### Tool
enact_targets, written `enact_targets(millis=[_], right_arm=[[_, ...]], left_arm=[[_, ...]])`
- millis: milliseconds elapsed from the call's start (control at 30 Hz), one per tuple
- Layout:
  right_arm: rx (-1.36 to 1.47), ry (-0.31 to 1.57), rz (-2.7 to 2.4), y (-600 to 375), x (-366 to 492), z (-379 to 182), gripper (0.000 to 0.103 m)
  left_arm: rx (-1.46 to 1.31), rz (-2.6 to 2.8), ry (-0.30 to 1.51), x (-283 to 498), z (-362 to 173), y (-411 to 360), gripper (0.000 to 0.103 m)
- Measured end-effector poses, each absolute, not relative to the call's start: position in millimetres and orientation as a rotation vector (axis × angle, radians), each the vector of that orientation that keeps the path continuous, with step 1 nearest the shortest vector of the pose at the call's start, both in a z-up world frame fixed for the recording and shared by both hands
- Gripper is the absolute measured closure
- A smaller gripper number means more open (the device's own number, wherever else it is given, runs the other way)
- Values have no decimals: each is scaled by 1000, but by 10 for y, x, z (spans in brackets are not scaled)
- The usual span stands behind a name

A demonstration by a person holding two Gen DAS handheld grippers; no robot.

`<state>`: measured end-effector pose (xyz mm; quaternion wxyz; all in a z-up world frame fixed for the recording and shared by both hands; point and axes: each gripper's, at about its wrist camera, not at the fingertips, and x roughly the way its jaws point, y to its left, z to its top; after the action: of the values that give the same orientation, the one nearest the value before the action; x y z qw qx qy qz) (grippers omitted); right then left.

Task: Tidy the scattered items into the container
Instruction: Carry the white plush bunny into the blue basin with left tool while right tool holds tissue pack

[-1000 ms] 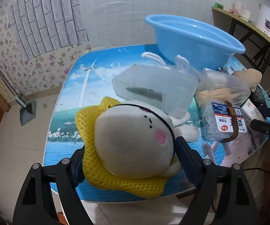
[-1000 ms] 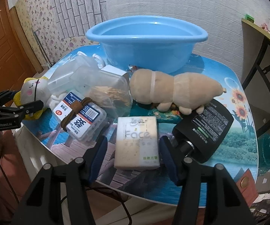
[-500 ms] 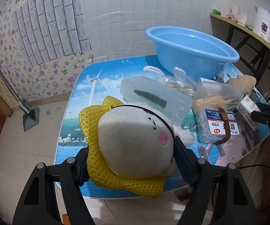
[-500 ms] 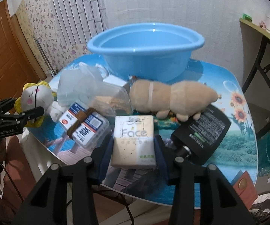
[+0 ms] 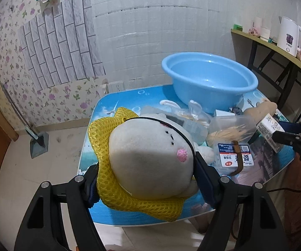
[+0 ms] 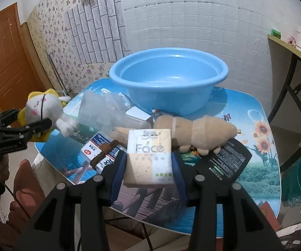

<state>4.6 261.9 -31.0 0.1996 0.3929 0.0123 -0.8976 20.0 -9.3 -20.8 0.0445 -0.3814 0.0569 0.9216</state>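
Basin (image 6: 169,77) empty; fingers (image 6: 119,167) clamp tissue pack (image 6: 149,159).

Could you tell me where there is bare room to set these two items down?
The blue basin is bare inside. Bare table lies right of the basin, past the tan plush. Between basin and near edge it is crowded: clear boxes, black bottle.
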Motion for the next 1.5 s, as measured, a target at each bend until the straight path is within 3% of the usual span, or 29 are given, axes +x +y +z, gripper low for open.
enact_targets(millis=[1500], right_arm=[[880, 25, -2588, 2671, -603, 122, 60]], left_arm=[[-954, 2675, 207, -670, 163, 726, 28]])
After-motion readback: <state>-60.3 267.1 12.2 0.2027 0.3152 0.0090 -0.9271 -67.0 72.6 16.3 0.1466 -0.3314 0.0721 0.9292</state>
